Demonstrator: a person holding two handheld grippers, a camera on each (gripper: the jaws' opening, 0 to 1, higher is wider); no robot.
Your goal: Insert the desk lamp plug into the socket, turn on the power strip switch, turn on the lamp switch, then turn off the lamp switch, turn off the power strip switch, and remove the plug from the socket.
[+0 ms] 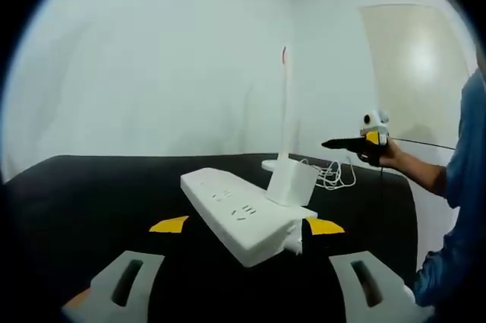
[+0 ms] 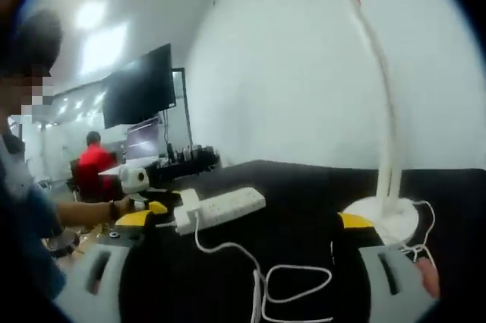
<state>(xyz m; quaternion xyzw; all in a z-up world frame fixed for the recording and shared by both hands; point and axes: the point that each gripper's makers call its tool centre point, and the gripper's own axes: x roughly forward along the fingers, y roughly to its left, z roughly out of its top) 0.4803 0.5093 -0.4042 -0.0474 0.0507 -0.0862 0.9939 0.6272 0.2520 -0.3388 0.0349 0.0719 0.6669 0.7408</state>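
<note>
We find bare table (image 1: 91, 194) at nine o'clock; power strip (image 1: 239, 216) dead ahead, lamp (image 1: 286, 125) and loose cord (image 2: 281, 277) obstruct beyond.

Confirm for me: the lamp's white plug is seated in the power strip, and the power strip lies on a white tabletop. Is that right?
Not quite. The tabletop is black, not white, as the left gripper view shows. The rest holds: the white plug sits in the power strip, between the jaws of the left hand-held gripper.

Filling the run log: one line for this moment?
power strip: plug in socket | lamp: unlit | left gripper: open around strip end | right gripper: open
</note>
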